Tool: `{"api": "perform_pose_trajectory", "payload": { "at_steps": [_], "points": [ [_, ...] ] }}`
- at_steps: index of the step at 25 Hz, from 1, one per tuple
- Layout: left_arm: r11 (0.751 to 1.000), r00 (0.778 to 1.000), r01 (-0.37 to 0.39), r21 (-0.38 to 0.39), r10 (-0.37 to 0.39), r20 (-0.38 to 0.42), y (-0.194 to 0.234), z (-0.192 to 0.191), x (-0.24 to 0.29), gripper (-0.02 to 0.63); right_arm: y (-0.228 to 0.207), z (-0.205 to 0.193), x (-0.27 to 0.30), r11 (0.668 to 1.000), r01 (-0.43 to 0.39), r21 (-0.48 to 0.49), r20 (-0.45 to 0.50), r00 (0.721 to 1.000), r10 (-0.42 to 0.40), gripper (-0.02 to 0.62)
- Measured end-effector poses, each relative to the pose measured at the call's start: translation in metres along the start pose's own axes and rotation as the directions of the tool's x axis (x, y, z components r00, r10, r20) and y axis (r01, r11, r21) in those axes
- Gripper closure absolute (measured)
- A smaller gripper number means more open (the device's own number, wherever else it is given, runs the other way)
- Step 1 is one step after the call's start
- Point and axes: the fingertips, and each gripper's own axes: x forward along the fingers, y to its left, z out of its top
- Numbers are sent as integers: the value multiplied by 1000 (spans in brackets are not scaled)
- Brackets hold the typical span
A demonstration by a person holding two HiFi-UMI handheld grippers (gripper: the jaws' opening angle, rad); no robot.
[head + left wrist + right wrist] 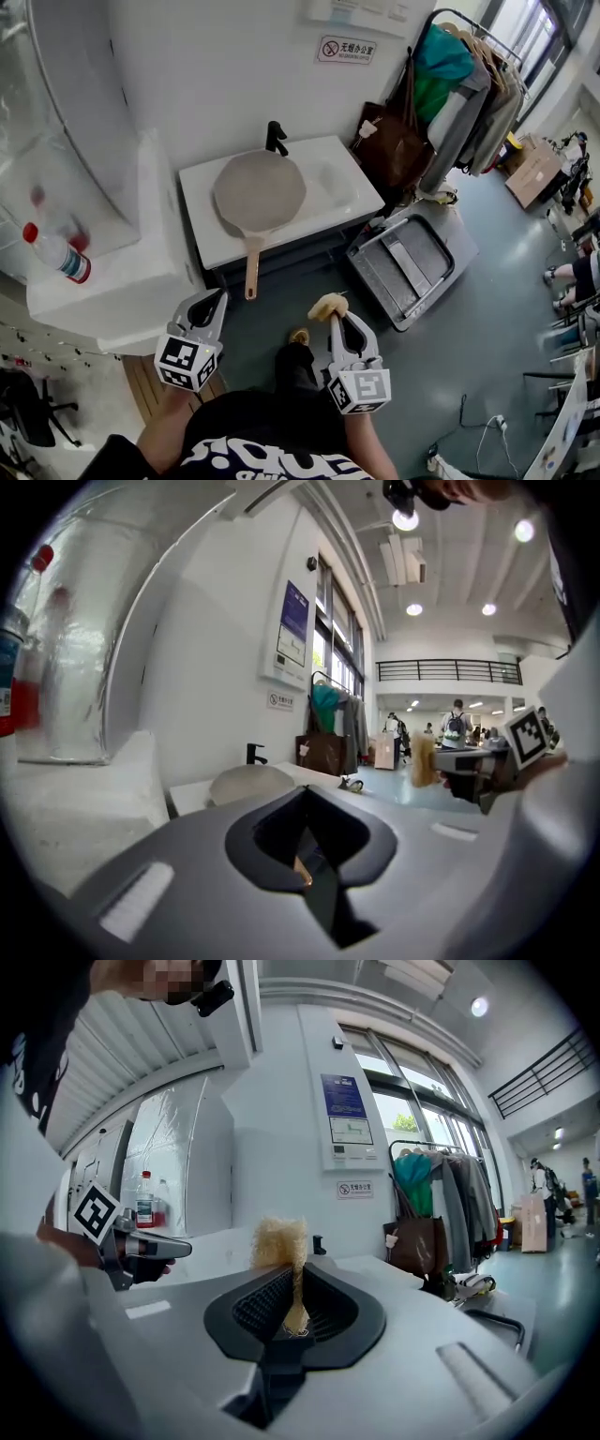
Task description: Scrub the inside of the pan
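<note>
Left tongs (pixel 216 297) closed, empty; right tongs (pixel 337 320) pinch scrubber (pixel 327 305), partly hidden; pan (pixel 259 191) interior unclear.

I made out one small white rectangular wall sign (pixel 345 49), upper centre: a red no-smoking circle beside Chinese characters too small to read. The print on the blue-topped wall poster (pixel 343 1121) stayed illegible.

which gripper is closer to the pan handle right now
Left. The left gripper sits just left of the free end of the pan handle, empty and shut. The right gripper, clamping the tan scrubber, is farther off to the handle's right.
</note>
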Motion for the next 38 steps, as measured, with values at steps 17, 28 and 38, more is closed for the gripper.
{"api": "perform_pose_trajectory", "payload": {
  "at_steps": [17,28,38],
  "points": [
    [981,981,-190,-43,191,32,52,68,169,609,-128,49,179,986,-164,-3,3,986,164,557],
    [935,936,-350,-62,351,6,84,76,205,609,-142,43,266,937,-349,9,-34,936,349,556],
    [918,921,-387,-84,390,17,128,83,225,609,-110,56,340,897,-441,-11,-30,897,441,557]
  ]
}}
